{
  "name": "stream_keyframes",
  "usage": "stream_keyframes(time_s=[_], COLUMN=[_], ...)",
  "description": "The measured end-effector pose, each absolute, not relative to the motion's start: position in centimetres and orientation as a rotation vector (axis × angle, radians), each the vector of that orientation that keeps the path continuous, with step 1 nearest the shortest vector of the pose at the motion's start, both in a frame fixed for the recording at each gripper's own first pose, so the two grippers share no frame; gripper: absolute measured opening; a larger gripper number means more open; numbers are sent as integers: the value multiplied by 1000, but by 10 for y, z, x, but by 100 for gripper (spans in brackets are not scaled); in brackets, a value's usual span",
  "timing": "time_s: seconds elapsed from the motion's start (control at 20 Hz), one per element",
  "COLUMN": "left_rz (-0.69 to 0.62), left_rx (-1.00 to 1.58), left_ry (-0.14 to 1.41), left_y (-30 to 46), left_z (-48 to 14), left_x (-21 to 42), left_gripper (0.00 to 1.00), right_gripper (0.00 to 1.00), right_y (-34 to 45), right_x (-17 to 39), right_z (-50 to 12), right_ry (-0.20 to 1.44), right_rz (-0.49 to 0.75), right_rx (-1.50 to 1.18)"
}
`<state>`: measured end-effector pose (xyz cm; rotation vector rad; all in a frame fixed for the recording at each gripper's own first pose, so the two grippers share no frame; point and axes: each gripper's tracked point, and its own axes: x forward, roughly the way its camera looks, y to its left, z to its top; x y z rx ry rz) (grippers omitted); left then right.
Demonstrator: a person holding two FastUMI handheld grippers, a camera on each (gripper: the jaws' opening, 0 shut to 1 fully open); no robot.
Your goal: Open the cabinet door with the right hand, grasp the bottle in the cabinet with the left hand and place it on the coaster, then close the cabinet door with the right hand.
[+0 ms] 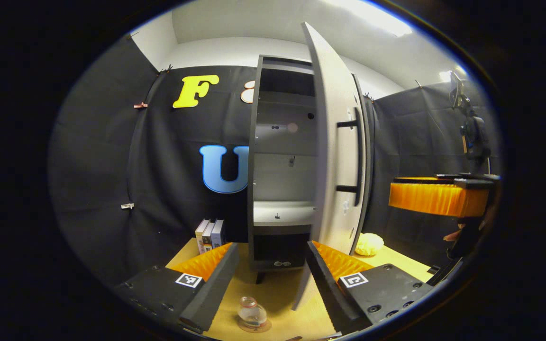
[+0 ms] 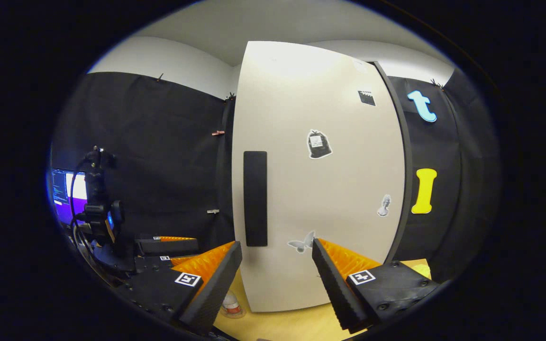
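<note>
**On the coaster, bottle set; door left to shut**

On the tabletop the bottle (image 1: 252, 312) stands on its coaster (image 1: 254, 327), below the spread, empty left gripper (image 1: 273, 265). The right gripper (image 2: 277, 265), fingers also apart and holding nothing, faces the cabinet door (image 2: 320, 189) near its handle (image 2: 255, 199). My advice: push flat on the panel beside the handle, swinging steadily, clear of the bottle.
</note>
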<state>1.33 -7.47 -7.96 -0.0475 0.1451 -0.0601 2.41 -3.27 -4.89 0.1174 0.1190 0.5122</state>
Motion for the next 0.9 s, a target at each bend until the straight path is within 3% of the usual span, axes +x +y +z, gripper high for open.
stream_keyframes(time_s=[0.3,0.4,0.9], left_rz=[-94,-118,-68], left_rx=[-38,-58,-30], left_ry=[125,114,52], left_y=[-100,-114,-130], left_z=[-70,-66,-29], left_x=[19,22,41], left_gripper=[90,87,90], right_gripper=[97,97,96], right_y=[-88,-92,-96], right_x=[40,44,38], right_z=[-50,-45,-50], right_ry=[63,27,45], right_rz=[255,201,156], right_rx=[19,51,116])
